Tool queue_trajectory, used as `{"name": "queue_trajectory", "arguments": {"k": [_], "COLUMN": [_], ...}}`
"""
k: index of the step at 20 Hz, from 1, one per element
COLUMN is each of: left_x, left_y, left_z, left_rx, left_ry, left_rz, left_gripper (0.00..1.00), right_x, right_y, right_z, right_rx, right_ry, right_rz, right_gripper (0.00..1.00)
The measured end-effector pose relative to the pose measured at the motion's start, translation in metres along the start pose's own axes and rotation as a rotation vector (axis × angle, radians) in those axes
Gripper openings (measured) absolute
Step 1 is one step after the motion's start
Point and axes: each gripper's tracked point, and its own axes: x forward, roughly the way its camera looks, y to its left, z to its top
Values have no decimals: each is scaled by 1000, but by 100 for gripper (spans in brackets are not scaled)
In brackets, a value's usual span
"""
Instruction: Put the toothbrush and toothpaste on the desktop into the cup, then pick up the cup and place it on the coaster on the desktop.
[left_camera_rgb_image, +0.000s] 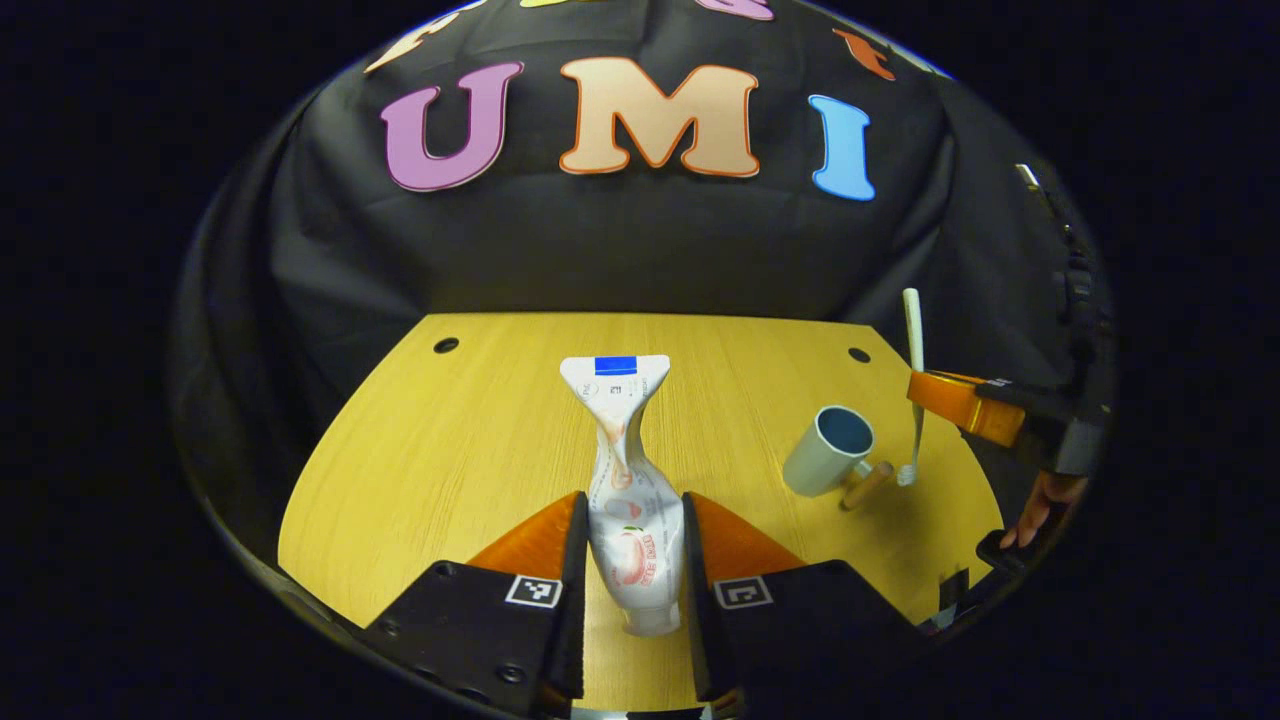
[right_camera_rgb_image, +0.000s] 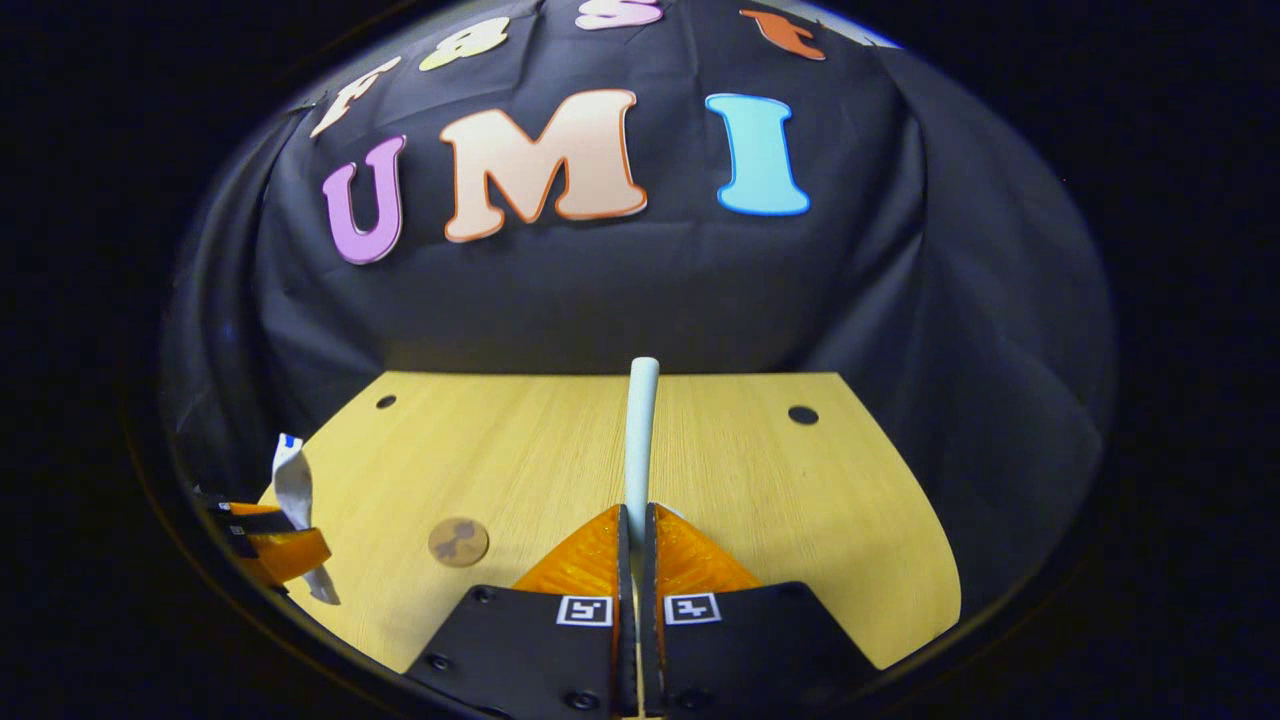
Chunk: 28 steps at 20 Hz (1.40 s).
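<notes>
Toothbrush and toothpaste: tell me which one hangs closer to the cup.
The toothbrush. Held upright in the right tool, its head hangs just beside the cup; the toothpaste, in the left tool, is farther off.

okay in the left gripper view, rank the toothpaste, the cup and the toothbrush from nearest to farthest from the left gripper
1. Toothpaste: clamped between the left gripper fingers, centre.
2. Cup: on the desk, ahead to the right.
3. Toothbrush: just beyond the cup, held upright by the right gripper.
</notes>
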Motion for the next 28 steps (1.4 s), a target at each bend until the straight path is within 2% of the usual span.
{"name": "queue_trajectory", "arguments": {"k": [4, 7, 11, 14, 17, 24, 26, 27, 28], "left_x": [-5, -6, -9, -3, -1, -1, -1, 0, 0], "left_y": [-1, 0, 0, 0, 0, -1, -2, -3, -4], "left_z": [9, 11, 13, 8, 7, 7, 9, 9, 9], "left_rx": [-14, -32, -71, -88, -91, -85, -87, -84, -83], "left_ry": [-41, -55, -73, -71, -76, -69, -76, -76, -73], "left_rz": [2, 17, 33, 38, 41, 44, 43, 43, 40], "left_gripper": [41, 40, 40, 40, 40, 40, 40, 40, 41], "right_x": [31, 47, 62, 79, 85, 93, 90, 89, 87], "right_y": [-3, -2, 2, 8, 7, 1, 1, 1, 1], "right_z": [24, 19, 8, -7, -17, -47, -49, -49, -51], "right_rx": [-19, -2, -39, -69, -110, -86, -69, -66, -66], "right_ry": [-157, -206, -277, -276, -284, -200, -189, -185, -181], "right_rz": [16, 41, 54, 68, 44, 36, 44, 46, 51], "right_gripper": [5, 5, 5, 5, 5, 10, 20, 30, 33]}}
